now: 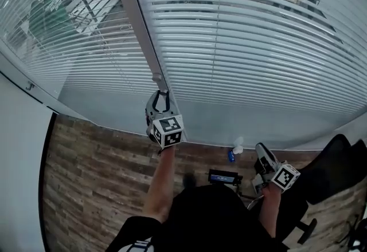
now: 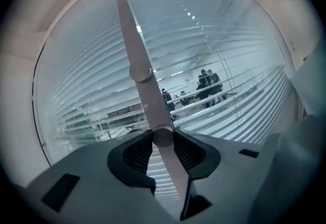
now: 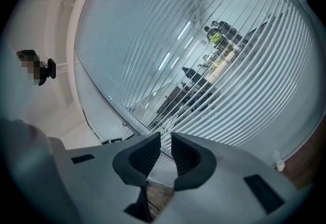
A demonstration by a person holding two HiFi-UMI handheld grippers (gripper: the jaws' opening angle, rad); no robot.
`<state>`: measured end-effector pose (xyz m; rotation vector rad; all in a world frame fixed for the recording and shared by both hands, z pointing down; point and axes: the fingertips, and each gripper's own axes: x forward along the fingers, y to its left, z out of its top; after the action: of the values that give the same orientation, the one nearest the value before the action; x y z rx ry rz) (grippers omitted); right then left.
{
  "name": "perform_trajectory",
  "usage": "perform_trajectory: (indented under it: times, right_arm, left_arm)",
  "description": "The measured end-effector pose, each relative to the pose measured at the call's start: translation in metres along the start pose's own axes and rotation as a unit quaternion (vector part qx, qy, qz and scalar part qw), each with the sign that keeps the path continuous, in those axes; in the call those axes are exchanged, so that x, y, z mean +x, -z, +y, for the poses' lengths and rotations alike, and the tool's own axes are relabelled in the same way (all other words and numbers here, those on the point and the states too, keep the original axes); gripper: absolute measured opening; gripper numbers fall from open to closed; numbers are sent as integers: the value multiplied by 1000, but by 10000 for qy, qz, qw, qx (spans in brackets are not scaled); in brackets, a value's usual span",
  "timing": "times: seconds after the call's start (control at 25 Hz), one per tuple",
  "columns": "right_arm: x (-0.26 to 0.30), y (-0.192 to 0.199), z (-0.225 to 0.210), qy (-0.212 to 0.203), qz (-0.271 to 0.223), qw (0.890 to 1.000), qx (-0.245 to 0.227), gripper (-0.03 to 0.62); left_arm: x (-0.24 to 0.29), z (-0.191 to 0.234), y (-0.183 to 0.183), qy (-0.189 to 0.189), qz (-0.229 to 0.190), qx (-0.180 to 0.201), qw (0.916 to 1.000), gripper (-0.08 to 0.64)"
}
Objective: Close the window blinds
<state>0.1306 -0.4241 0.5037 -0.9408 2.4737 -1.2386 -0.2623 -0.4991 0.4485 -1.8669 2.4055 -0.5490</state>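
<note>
Left tool (image 1: pixel 160 96) (image 2: pixel 163 139) raised at window, pads pinching lower end of grey tilt wand (image 1: pixel 156 78) (image 2: pixel 163 135), just in front of window post (image 1: pixel 135 10). Right tool (image 1: pixel 261 149) (image 3: pixel 164 152) low at right – pads slightly apart, nothing between. Count: two tools, one wand, two white slatted blinds – left blind (image 1: pixel 74 44), right blind (image 1: pixel 258 44). Slats lie level with gaps open; people (image 2: pixel 209 83) visible through.

A: Setting?
B: Office. Glass wall (image 1: pixel 114 109) hung with slatted blinds (image 1: pixel 258 44); people (image 2: pixel 209 83) standing under ceiling strip lights (image 3: pixel 167 60) beyond.
A: Near side?
B: Black swivel chair (image 1: pixel 335 168), wood-plank floor (image 1: pixel 92 170).
</note>
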Motion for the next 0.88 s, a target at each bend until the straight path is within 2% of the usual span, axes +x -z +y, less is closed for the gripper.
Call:
perform_trajectory:
  times: [0.04,0.08,0.16,0.2,0.28,0.36,0.44,0.48,0.56,0.64,0.68,0.76,0.84,0.88]
  right_arm:
    - [0,1,0,2,16,10000,-4,60]
    - [1,1,-1,0,33,10000,-8,60]
    - [3,0,4,-76,19,10000,-20,60]
    - [5,-2,8,-114,-1,9999,-24,60]
    - [5,0,6,-90,7,10000,-8,60]
    - [5,1,4,-63,21,10000,0,60]
    - [3,1,5,-72,16,10000,3,60]
    - [3,0,4,-70,13,10000,-3,60]
    - [1,0,3,-71,-1,10000,-13,60]
    - [1,1,2,-83,-21,10000,-5,60]
    - [1,1,1,-91,-32,10000,3,60]
    - [1,2,-1,-90,-45,9999,19,60]
    - [1,1,-1,-63,-46,10000,24,60]
    - [1,0,0,-55,-48,10000,23,60]
  left_arm:
    - [-2,0,-1,128,-76,-468,9988,137]
    - [-5,1,-2,259,-160,-1039,9941,138]
    - [-9,4,-5,466,-309,-2116,9758,141]
    - [-10,6,-5,543,-358,-2529,9653,141]
    - [-8,9,-4,628,-393,-3040,9498,141]
    - [-7,12,-1,609,-376,-3111,9477,140]
    - [-8,11,-1,560,-354,-2883,9552,138]
    - [-8,10,-2,514,-328,-2633,9628,138]
    - [-7,7,-1,344,-242,-1830,9822,137]
    - [-5,4,2,121,-154,-905,9957,137]
    - [-4,3,3,17,-110,-493,9987,135]
    - [-2,2,4,-176,-9,237,9996,136]
    - [0,1,4,-358,62,891,9954,136]
    - [1,1,4,-407,58,1066,9935,137]
